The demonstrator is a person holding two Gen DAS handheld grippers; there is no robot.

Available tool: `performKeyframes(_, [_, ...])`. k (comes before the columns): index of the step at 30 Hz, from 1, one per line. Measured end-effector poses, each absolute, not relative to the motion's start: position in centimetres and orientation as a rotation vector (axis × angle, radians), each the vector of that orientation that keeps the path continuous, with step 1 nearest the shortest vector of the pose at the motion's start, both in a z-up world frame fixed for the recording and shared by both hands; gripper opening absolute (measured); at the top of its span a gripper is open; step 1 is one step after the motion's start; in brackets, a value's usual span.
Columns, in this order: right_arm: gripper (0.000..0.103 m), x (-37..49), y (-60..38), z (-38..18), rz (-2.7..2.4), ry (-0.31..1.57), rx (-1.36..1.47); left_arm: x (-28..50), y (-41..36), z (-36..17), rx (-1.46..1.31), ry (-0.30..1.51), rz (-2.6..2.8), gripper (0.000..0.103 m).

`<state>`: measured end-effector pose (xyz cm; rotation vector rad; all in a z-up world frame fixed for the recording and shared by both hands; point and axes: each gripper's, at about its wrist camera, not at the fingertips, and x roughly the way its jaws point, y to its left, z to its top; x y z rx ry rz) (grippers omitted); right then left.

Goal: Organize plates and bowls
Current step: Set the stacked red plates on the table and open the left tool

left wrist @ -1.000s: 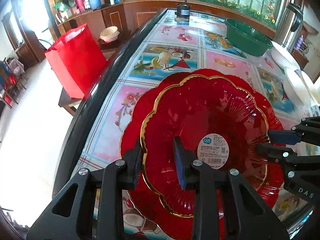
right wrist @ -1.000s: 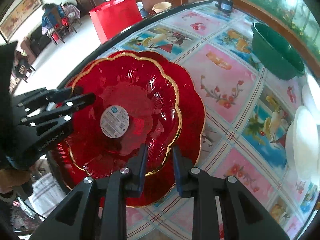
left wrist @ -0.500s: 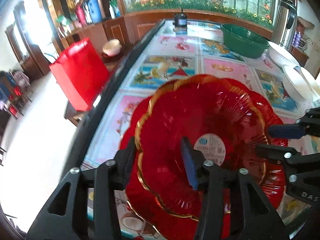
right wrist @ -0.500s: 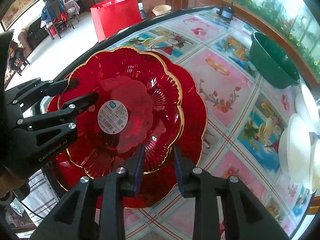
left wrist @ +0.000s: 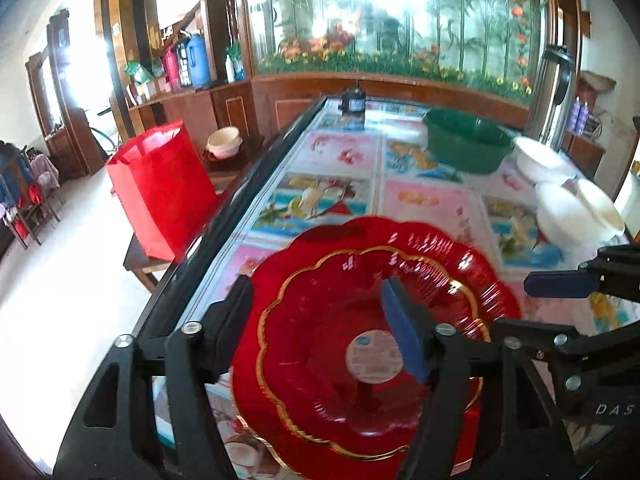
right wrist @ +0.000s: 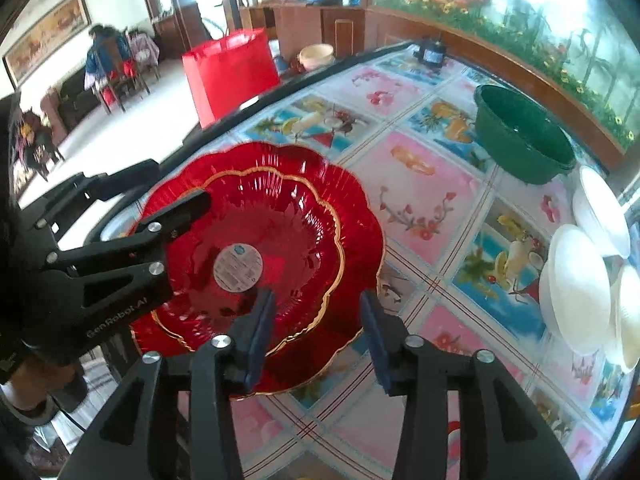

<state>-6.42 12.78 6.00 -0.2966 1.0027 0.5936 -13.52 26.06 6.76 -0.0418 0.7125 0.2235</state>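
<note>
A small red scalloped plate (left wrist: 320, 360) (right wrist: 280, 240) with a gold rim and a round sticker (right wrist: 238, 267) lies nested on a larger red scalloped plate (left wrist: 420, 240) (right wrist: 360, 248) at the table's near corner. My left gripper (left wrist: 320, 320) (right wrist: 176, 186) hovers over the small plate's left rim. Its jaws are opening, and the pads stand clear of the glass. My right gripper (right wrist: 316, 332) (left wrist: 532, 304) straddles the near rims of both plates. Its jaws are also opening and touch nothing.
A green basin (left wrist: 466, 144) (right wrist: 524, 144) stands farther along the patterned table (left wrist: 340, 152). White bowls and plates (left wrist: 560, 216) (right wrist: 576, 284) crowd the right side. The table's dark edge (left wrist: 224, 220) runs on the left, with a red bag (left wrist: 160, 184) beyond it.
Both grippers have let go of the small red plate's rim, spread their jaws and drawn up and back. The plate stays nested on the larger one.
</note>
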Motion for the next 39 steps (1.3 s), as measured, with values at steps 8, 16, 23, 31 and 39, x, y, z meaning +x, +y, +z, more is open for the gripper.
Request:
performKeyframes(8, [0.063, -6.9, 8.2, 6.8, 0.525, 0.937, -0.141, -13.3, 22.3, 7.4, -0.091, 0.669, 0.185, 0.071])
performKeyframes(16, [0.073, -7.3, 3.6, 6.9, 0.444, 0.908, -0.03, -12.0, 18.9, 7.9, -0.125, 0.661, 0.131, 0.071])
performKeyframes(23, [0.077, -7.2, 1.5, 7.3, 0.383, 0.882, -0.013, -11.0, 16.8, 8.0, -0.12, 0.674, 0.094, 0.071])
performKeyframes(31, [0.078, -6.5, 0.2, 7.2, 0.363, 0.881, 0.008, -10.3, 15.9, 8.1, -0.129, 0.672, 0.084, 0.071])
performKeyframes(39, [0.078, -5.5, -0.4, 7.1, 0.343, 0.888, -0.002, -8.9, 15.4, 8.8, -0.115, 0.67, 0.089, 0.071])
